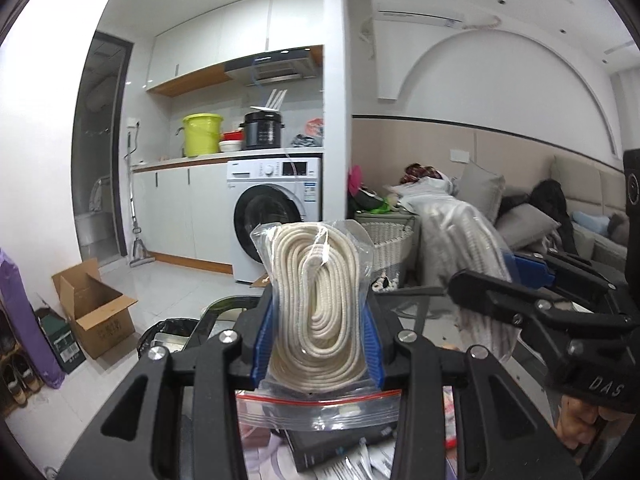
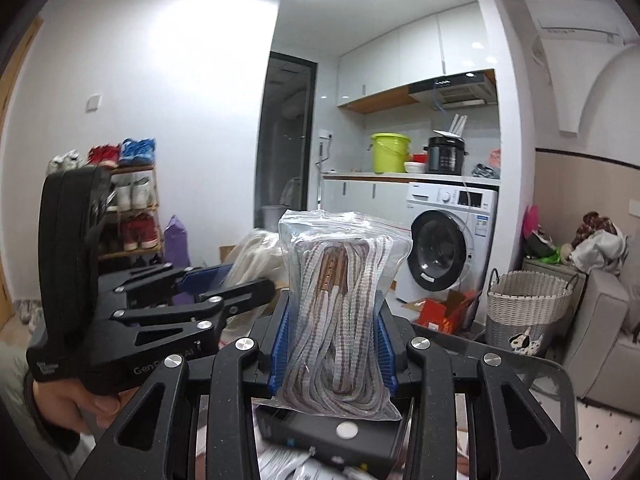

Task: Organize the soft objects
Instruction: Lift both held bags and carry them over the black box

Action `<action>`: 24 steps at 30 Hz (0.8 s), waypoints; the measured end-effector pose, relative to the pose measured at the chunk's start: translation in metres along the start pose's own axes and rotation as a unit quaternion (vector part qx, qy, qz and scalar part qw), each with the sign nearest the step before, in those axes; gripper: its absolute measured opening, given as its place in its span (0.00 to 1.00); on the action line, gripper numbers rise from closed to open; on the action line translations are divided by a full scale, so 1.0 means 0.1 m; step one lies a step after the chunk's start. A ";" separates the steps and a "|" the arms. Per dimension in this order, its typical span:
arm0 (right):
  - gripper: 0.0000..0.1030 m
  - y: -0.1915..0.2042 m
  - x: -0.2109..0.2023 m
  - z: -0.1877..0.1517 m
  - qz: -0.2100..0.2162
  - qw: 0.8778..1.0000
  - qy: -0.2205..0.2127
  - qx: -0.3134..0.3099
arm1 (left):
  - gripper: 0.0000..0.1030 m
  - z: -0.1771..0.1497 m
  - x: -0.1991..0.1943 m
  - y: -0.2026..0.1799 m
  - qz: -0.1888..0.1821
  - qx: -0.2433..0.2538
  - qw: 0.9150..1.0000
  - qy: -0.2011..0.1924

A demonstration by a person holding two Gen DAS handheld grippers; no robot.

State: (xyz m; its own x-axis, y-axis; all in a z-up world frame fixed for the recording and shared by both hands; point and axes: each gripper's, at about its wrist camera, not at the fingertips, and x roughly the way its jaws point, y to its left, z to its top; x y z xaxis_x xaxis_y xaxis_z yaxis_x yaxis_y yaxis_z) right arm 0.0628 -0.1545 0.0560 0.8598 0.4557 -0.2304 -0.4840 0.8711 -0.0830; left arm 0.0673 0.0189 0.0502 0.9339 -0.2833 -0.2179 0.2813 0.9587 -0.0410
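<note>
My left gripper (image 1: 318, 320) is shut on a clear zip bag of coiled cream rope (image 1: 316, 304), held upright in the air between the blue pads. My right gripper (image 2: 334, 340) is shut on a clear zip bag of grey-and-brown striped cord (image 2: 340, 312), also held upright. In the left wrist view the right gripper (image 1: 516, 280) shows at the right with its striped cord bag (image 1: 468, 240). In the right wrist view the left gripper (image 2: 208, 284) shows at the left with its cream rope bag (image 2: 256, 256).
A glass table edge (image 2: 520, 356) with papers (image 2: 288, 460) lies below. A white wicker basket (image 2: 528, 304) stands by the grey sofa (image 2: 600, 320). A washing machine (image 1: 276, 216), an open cardboard box (image 1: 96, 308), a shoe rack (image 2: 132, 208) and a black bin (image 1: 168, 336) stand around.
</note>
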 end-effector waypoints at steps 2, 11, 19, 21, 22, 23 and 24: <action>0.36 -0.06 0.19 0.03 -0.003 1.000 0.009 0.003 | 0.36 0.00 0.13 0.05 0.004 -0.002 1.000 0.004; 0.36 -0.46 1.15 -0.26 -0.011 0.994 0.097 0.039 | 0.36 -0.27 0.71 0.01 0.004 0.007 0.996 0.092; 0.36 -0.77 1.66 -0.82 -0.007 0.976 0.197 0.088 | 0.36 -0.55 1.11 -0.14 -0.014 0.011 0.983 0.182; 0.36 -0.78 1.71 -0.93 -0.003 0.973 0.215 0.091 | 0.36 -0.61 1.17 -0.18 -0.011 0.014 0.979 0.202; 0.36 -0.78 1.75 -0.98 -0.005 0.970 0.228 0.085 | 0.36 -0.65 1.21 -0.19 -0.011 0.016 0.976 0.216; 0.36 -0.78 1.78 -1.02 -0.006 0.968 0.238 0.084 | 0.36 -0.68 1.24 -0.21 -0.010 0.018 0.974 0.227; 0.36 -0.80 1.81 -1.06 -0.005 0.965 0.247 0.086 | 0.36 -0.71 1.25 -0.23 -0.010 0.017 0.972 0.236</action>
State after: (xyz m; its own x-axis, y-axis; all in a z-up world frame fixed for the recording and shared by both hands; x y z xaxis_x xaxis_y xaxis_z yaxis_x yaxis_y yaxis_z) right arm 0.2401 -0.1611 -0.0818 0.6609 0.3416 -0.6682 -0.4060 0.9116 0.0645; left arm 0.1621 -0.0371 -0.0458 0.7252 -0.2528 -0.6405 0.3142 0.9492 -0.0189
